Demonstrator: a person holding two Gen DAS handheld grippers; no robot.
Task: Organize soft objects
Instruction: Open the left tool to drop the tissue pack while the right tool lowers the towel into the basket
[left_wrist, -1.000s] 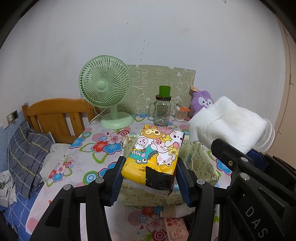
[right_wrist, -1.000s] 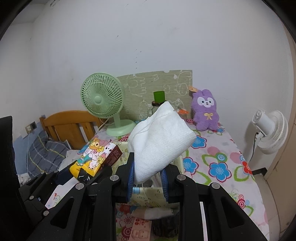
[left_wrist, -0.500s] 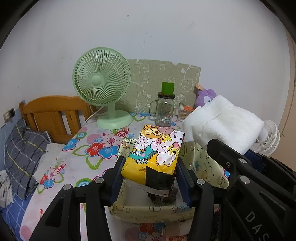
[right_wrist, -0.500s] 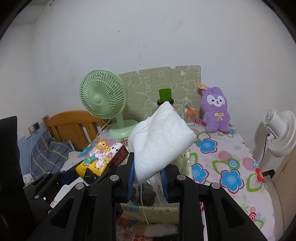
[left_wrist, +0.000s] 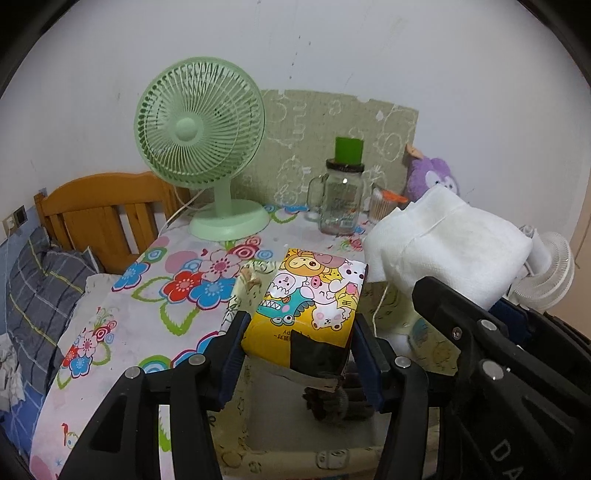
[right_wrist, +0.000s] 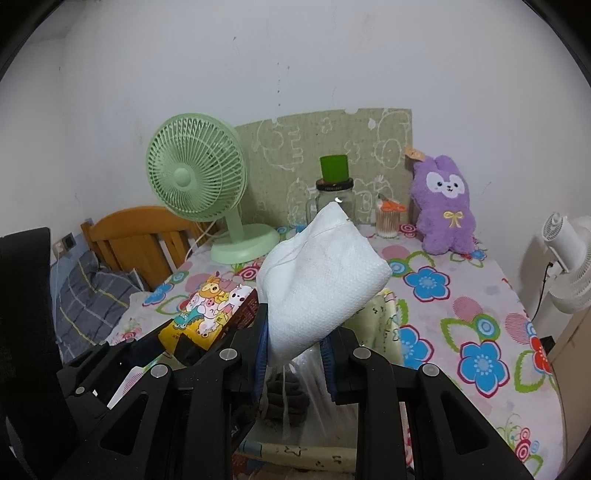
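- Over the open fabric storage box (left_wrist: 258, 435), between the blue pads of the left gripper (left_wrist: 299, 354): cartoon-printed tissue pack (left_wrist: 314, 299), jaws opening around it, pads beginning to let go.
- Beside it, clamped narrow in the right gripper (right_wrist: 295, 350): white folded cloth (right_wrist: 325, 284), bulging above the jaws, hanging over the same box.
- Under both loads, inside the box: something dark (left_wrist: 328, 398) and a clear plastic wrapper, too dim to name.
- Best released low, close to the box floor, so the pack drops flat rather than tipping onto the rim (left_wrist: 229, 321).
- Worth keeping the pack toward the left wall, leaving the right half free for the cloth.
- Cloth probably next; likely to unfold and drape once freed, so best lowered well inside before easing the jaws.
- Well apart at the back of the flowered tablecloth (right_wrist: 480, 332): green fan (right_wrist: 195, 177), glass jar (left_wrist: 341, 206), purple plush (right_wrist: 445, 206); no risk from them here.
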